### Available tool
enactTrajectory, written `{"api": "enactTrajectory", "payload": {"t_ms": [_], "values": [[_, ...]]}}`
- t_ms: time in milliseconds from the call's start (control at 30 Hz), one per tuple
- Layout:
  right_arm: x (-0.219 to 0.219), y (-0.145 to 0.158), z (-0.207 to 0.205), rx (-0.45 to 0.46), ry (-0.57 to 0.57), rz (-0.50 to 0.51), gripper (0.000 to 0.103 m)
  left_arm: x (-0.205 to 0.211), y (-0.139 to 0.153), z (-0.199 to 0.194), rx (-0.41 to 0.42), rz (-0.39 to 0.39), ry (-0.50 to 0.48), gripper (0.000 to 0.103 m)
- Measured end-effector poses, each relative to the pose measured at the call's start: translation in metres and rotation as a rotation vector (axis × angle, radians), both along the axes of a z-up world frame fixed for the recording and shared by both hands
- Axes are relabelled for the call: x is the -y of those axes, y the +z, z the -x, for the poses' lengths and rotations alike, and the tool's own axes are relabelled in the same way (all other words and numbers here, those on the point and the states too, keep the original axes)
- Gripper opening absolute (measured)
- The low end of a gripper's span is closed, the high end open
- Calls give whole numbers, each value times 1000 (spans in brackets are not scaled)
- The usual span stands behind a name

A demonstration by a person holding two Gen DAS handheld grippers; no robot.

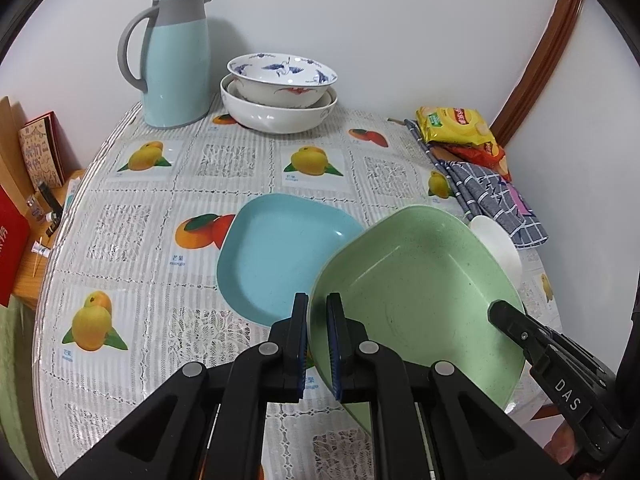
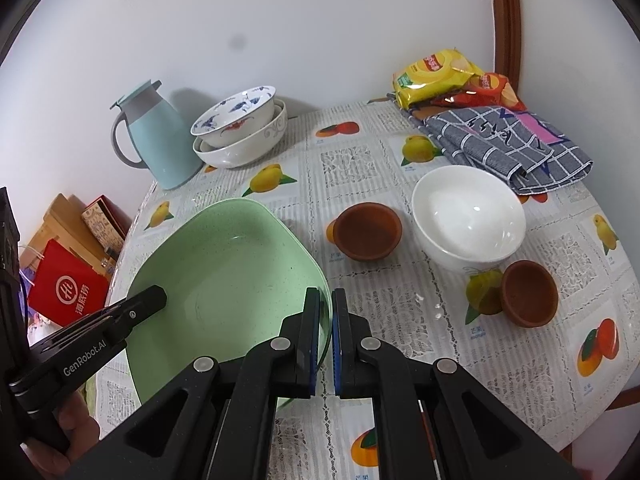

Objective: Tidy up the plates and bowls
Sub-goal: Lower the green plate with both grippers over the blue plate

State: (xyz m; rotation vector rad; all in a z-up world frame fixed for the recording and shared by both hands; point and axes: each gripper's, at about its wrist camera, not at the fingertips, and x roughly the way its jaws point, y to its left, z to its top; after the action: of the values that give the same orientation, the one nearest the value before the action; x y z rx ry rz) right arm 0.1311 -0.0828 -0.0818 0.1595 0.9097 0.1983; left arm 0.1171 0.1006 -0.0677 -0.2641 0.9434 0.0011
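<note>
We see the green plate (image 1: pixel 416 300) hiding most of the white bowl (image 1: pixel 500 248); the blue plate's (image 1: pixel 276 256) right corner is covered too.

Two plates (image 1: pixel 280 248) — five bowls (image 2: pixel 468 220) — one jug (image 1: pixel 176 60)

The green plate (image 1: pixel 420 292) and blue plate (image 1: pixel 276 252) look like matt, speckled plastic. The white bowl (image 2: pixel 468 220) is glossy ceramic. Clear glossy film covers the bench (image 1: pixel 192 184); the checked towel (image 2: pixel 512 144) is cloth.
</note>
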Motion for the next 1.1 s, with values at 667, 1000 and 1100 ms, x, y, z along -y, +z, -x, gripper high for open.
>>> {"api": "enactTrajectory", "payload": {"t_ms": [667,1000,1100], "values": [[-48,-41,-38,-86,117,-10,6,-45,-31,-14,-105,-61,115,9],[-73,-49,-63,-98,184,21,6,-58,-44,-24,-131,-61,152,10],[-74,-52,-69,-103,188,27,6,-58,-47,-28,-135,-58,149,10]]}}
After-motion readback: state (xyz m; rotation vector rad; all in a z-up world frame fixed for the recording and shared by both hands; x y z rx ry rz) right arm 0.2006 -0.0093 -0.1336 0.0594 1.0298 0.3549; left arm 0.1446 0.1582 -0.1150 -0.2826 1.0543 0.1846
